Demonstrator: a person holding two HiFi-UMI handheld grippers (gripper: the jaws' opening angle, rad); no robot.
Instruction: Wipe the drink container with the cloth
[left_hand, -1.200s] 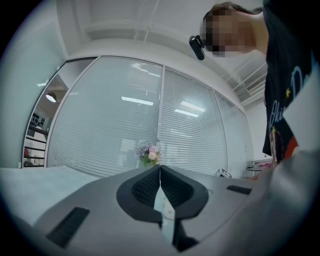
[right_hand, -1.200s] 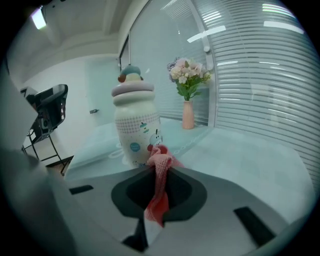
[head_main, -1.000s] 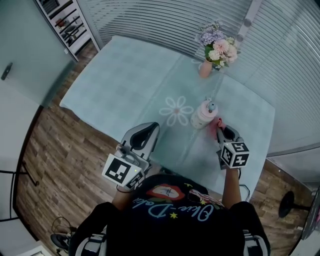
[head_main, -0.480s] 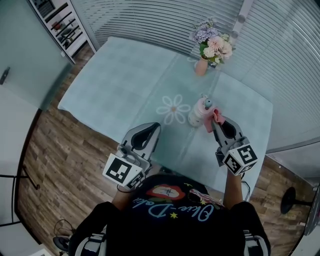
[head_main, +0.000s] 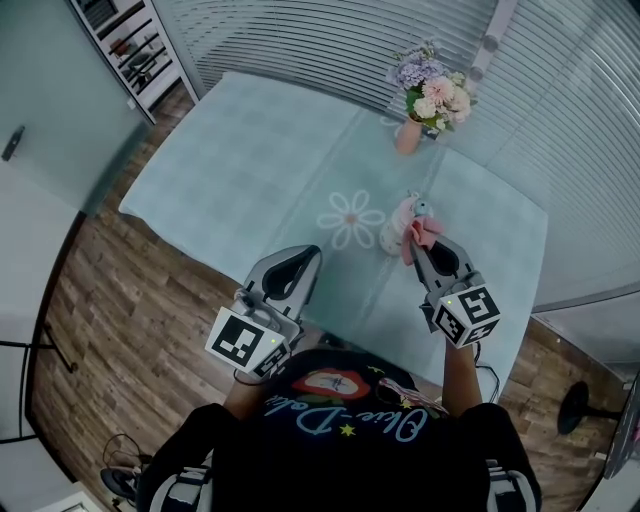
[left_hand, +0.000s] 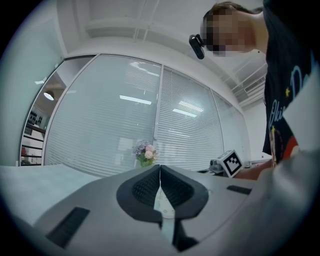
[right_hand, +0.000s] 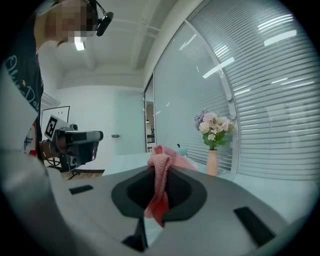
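observed: the right gripper (head_main: 422, 244) is clamped on a pink cloth (head_main: 418, 232), the fabric pinched between its jaws and hanging in a fold below them in the right gripper view (right_hand: 161, 175). a second ago the cloth sat low beside the drink container (head_main: 395, 228), on its right. it now lies against the upper right side, close to the cap. judgement: a wiping stroke is under way, running up the side. the far and left faces look untouched, so the job is likely only part done.

the left gripper (head_main: 304, 256) hangs near the person's body, well apart from the container, jaws together on nothing, with only a thin slit of table showing between them (left_hand: 160, 185). the container is not steadied by it. a firm push could tip the container.

location: the container stands upright on the table (head_main: 250, 150), just right of a white daisy print (head_main: 352, 219).

materials: the cloth is a knitted weave, soft and bunched. the container is a rounded, pale pink body, apparently hard and smooth, with a small teal cap. the table cover is pale blue, faintly checked. a slim peach vase (head_main: 408, 137) of flowers stands farther back.
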